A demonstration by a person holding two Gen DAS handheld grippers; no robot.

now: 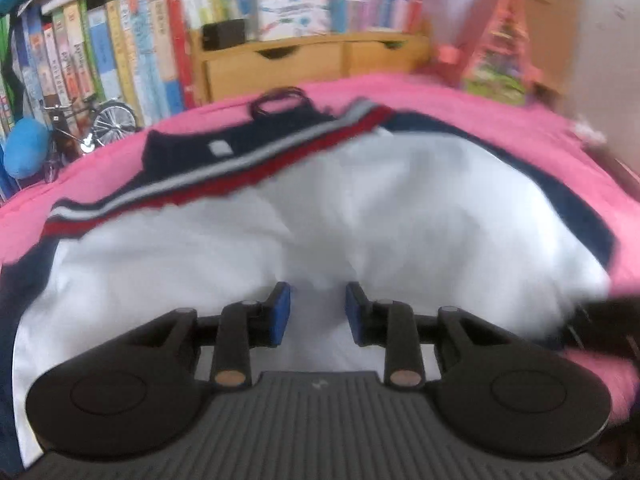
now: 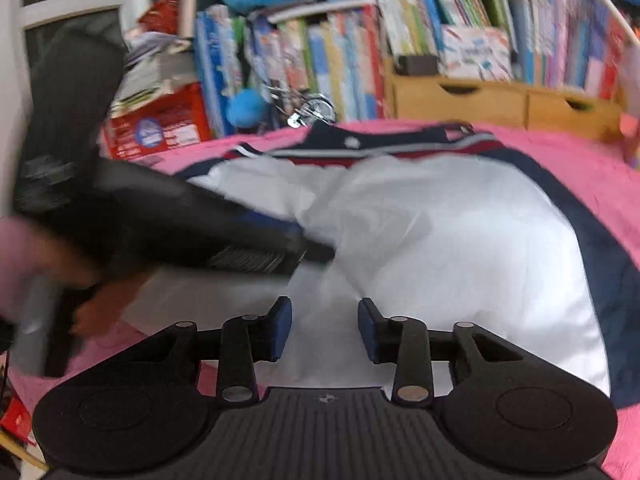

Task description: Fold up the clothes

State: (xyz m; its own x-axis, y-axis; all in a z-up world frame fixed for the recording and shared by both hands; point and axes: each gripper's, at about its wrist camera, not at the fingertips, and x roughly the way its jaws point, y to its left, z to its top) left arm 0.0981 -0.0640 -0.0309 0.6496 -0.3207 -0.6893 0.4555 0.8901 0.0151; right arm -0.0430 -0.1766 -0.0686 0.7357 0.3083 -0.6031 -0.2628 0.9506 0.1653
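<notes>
A white top [image 1: 380, 208] with navy sides, red and grey stripes and a navy collar lies spread on a pink bed cover [image 1: 500, 120]. My left gripper [image 1: 318, 298] hovers low over its white part, near the hem. Its blue pads stand apart and only flat cloth shows in the gap. In the right wrist view the same top [image 2: 440, 232] fills the middle. My right gripper [image 2: 324, 310] is open above its near edge, nothing pinched. The left gripper [image 2: 312, 250] reaches in blurred from the left, held by a hand [image 2: 104, 300], its tip on the white cloth.
A shelf of books [image 1: 132, 52] runs along the back, with a wooden drawer box [image 1: 308, 60] at the bed's far edge. A toy bicycle [image 1: 100, 124] and blue plush [image 1: 24, 152] sit back left. A red box [image 2: 160, 124] stands left of the bed.
</notes>
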